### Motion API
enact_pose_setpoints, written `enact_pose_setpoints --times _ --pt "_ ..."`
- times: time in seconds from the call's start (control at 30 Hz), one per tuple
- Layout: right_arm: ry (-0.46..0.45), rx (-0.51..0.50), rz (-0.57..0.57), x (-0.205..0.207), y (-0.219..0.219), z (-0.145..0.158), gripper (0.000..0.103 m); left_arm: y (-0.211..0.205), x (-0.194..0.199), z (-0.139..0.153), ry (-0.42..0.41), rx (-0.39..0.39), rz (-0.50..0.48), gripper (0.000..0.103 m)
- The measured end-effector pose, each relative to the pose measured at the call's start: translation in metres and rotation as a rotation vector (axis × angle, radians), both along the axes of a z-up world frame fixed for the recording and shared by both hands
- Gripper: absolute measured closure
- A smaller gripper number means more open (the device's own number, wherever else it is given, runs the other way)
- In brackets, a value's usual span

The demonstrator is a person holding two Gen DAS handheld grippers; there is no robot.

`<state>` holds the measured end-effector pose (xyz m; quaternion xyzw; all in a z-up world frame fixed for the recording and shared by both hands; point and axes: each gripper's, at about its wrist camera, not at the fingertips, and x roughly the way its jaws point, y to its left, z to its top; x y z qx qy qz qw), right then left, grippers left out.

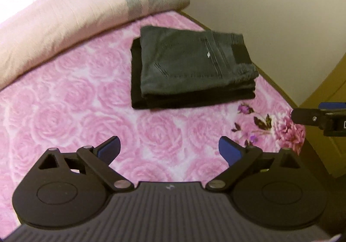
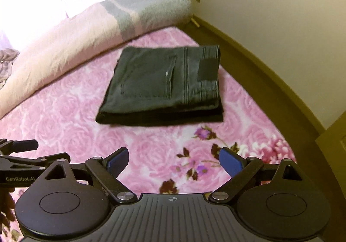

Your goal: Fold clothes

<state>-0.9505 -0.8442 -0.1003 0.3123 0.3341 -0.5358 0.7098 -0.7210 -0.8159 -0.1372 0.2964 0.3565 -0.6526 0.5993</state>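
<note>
Left wrist view: jeans (image 1: 186,64) lie folded in a neat stack on the bed (image 1: 64,125).
Grey pair sits square atop a darker folded layer, near the bed's far edge by the wall. Left tongs (image 1: 169,151) & right tongs (image 2: 174,162) both gape wide, holding nothing, well short of the stack. No loose clothes in sight; folding looks done here.

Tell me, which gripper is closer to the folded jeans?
Roughly equal, perhaps the right. The left gripper and right gripper both hover open, short of the folded jeans.
</note>
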Motion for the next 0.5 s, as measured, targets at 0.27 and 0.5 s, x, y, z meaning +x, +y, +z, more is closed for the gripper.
enact_pose_setpoints --times 0.27,0.5 --pt "0.024 -0.039 0.007 0.02 0.027 0.036 0.01 0.027 0.009 0.034 0.015 -0.052 0.008 0.008" --pt "0.035 -0.04 0.009 0.029 0.046 0.052 0.01 0.044 0.007 0.045 0.028 -0.053 0.0 0.009"
